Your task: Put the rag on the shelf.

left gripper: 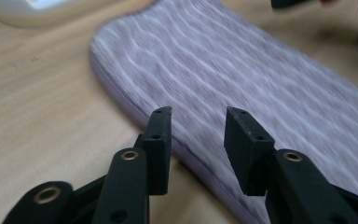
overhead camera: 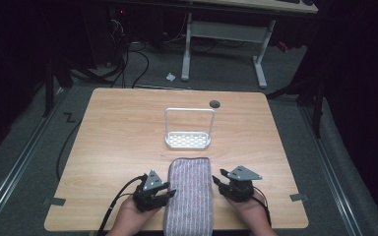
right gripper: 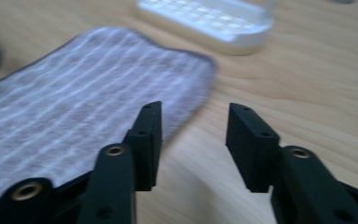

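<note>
— What's nearest the front edge of the table?

— Two hands, each with a hand-held gripper. The left hand-held gripper (overhead camera: pixel 171 192) sits at the left long edge of a folded grey striped towel (overhead camera: pixel 190 194); its jaws stand apart, one over the cloth and one over bare wood in the left gripper view, with nothing pinched between them.

— And the other?

— The right hand-held gripper (overhead camera: pixel 215 181) is just off the towel's right edge. Its jaws are apart too, and in the right gripper view they frame the towel's edge and bare wood without gripping anything.

— Where does the towel lie?

— Lengthwise at the middle of the front edge, its near end hanging over that edge.

— Beyond it?

— A white rack (overhead camera: pixel 188 140) with a tall wire handle, near the table's centre, just past the towel's far end. Farther back, a small round hole (overhead camera: pixel 214 104) near the far edge.
</note>
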Demonstrator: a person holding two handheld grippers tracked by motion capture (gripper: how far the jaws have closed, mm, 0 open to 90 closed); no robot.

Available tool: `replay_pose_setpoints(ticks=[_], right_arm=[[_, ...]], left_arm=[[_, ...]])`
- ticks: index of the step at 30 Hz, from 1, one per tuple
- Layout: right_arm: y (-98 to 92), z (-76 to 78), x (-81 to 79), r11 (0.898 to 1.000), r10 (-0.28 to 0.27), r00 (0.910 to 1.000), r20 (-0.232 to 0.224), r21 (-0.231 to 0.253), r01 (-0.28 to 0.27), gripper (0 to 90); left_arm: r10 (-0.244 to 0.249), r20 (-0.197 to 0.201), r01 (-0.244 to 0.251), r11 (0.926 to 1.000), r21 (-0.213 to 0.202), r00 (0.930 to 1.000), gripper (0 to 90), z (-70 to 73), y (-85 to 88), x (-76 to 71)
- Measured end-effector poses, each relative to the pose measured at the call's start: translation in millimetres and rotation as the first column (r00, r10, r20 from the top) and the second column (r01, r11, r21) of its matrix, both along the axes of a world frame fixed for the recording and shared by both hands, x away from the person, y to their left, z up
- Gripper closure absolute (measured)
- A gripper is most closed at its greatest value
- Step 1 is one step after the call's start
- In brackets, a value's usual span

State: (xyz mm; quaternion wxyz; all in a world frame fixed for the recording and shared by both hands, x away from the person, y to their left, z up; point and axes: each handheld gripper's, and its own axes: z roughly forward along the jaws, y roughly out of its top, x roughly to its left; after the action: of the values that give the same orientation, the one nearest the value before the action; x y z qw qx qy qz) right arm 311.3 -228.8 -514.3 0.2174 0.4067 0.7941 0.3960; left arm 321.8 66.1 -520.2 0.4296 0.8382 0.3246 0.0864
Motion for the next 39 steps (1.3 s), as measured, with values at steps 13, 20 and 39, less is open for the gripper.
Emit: replay_pose_setpoints(ticks=[13, 20, 39], right_arm=[[21.2, -11.0, -9.2, 0.990, 0.088, 0.9898, -0.112, -0.101, -0.099, 72.9], [18.7, -10.8, -18.1, 0.995, 0.065, 0.9947, -0.080, -0.067, -0.070, 59.1], [6.2, -4.6, -6.2, 0.999, -0.045, 0.9983, -0.038, -0.001, 0.045, 52.4]], left_arm=[[-0.076, 0.033, 0.073, 0.9931, 0.091, 0.9965, 59.7, -8.2, -10.6, -15.3], [-0.024, 0.029, 0.023, 0.9991, 0.037, 0.9993, 47.8, -3.0, -3.2, -14.1], [0.127, -0.059, -0.127, 0.9919, -0.002, 0.9902, 38.3, -11.0, -24.5, 58.6]])
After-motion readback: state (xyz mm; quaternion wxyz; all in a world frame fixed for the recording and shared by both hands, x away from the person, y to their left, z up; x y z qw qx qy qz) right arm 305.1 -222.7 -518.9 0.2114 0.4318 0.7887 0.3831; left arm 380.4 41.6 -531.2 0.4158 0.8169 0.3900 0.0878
